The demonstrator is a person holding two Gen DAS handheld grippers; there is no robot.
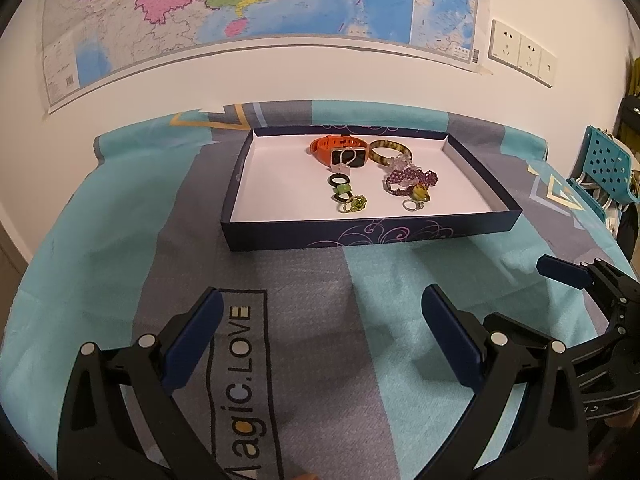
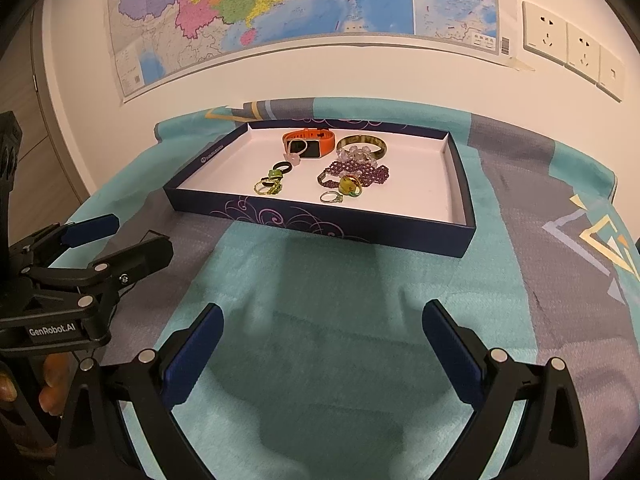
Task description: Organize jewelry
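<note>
Before box (image 1: 344, 236) front wall | left claw (image 1: 320, 332) apart | right claw (image 2: 322, 340) apart

The cloth (image 1: 256, 280) covering the table carries a boxed print, "Magic.LOVE", running near to far just right of the left gripper's (image 1: 320, 328) left finger. In the right wrist view, the left gripper's black body at the left edge bears a white "GenRobot.AI" label (image 2: 52, 330). Small print on the wall map (image 2: 304, 4) and on the box rim (image 2: 218, 153) is too small to read.
</note>
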